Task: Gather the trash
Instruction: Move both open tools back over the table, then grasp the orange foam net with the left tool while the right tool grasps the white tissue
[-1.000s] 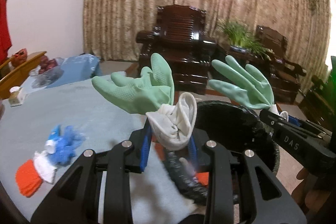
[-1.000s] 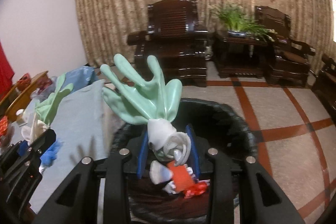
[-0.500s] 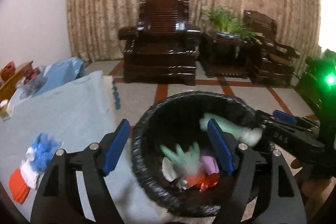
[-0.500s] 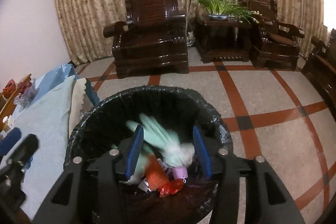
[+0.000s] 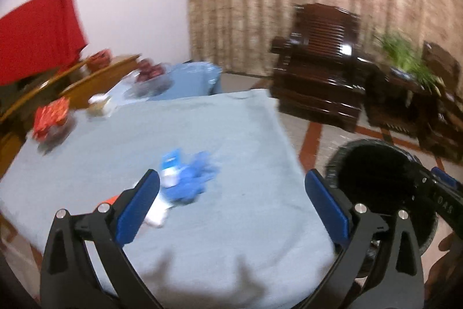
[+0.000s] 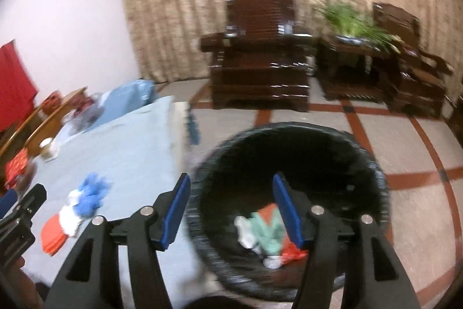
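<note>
Jaws of the left gripper (image 5: pixel 231 199) gape with nothing between them, above the near part of the table (image 5: pixel 231 135). Blue glove (image 5: pixel 192 181) and orange glove (image 6: pixel 53 233) lie just beyond its left finger, bare cloth around them. Right gripper (image 6: pixel 231 207), also spread and unloaded, hangs over the bin (image 6: pixel 376 164), beside the table's right edge; green glove (image 6: pixel 267 232) lies inside. Chair (image 6: pixel 260 60) stands far off.

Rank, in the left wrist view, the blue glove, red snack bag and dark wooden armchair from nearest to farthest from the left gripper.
1. Blue glove, on the tablecloth just ahead of the left gripper.
2. Red snack bag, far left on the table.
3. Dark wooden armchair, beyond the table.
</note>
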